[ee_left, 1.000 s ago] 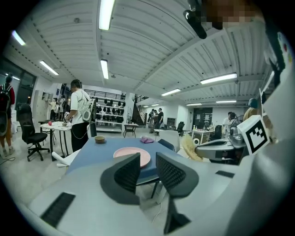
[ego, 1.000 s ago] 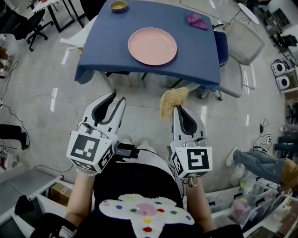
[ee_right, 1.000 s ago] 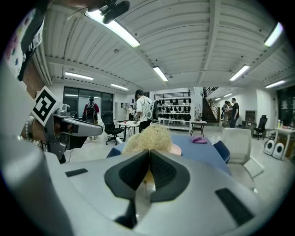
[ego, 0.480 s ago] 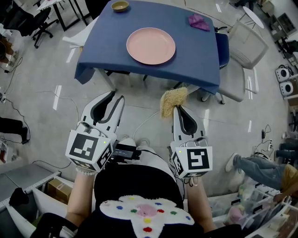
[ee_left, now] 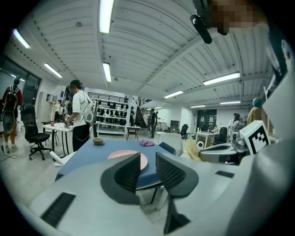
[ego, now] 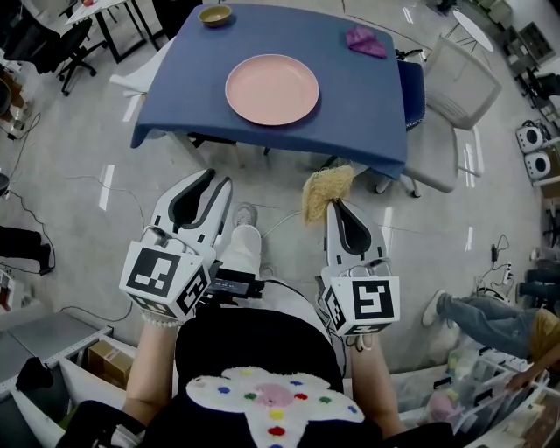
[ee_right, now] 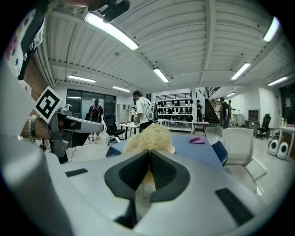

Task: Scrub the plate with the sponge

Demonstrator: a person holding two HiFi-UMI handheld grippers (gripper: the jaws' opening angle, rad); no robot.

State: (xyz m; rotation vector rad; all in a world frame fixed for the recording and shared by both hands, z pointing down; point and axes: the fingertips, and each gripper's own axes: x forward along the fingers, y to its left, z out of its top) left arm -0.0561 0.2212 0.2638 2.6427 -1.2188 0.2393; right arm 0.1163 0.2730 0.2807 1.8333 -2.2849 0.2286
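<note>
A pink plate [ego: 272, 89] lies near the middle of the blue table [ego: 367, 122], well ahead of both grippers; in the left gripper view the plate [ee_left: 120, 156] shows just beyond the jaws. My right gripper [ego: 329, 203] is shut on a shaggy straw-coloured sponge [ego: 325, 190], which fills the space above its jaws in the right gripper view as the sponge [ee_right: 150, 138]. My left gripper [ego: 220, 184] is open and holds nothing. Both grippers hang over the floor, short of the table's near edge.
A small bowl [ego: 214, 14] sits at the table's far left corner and a purple cloth [ego: 365, 40] at its far right. A white chair [ego: 455, 87] stands right of the table. Cables lie on the floor. People stand at desks beyond the table [ee_left: 79, 115].
The table and plate have shifted slightly left in the head view, and a shoe now shows between the grippers as the person steps forward. The grippers keep their pose.
</note>
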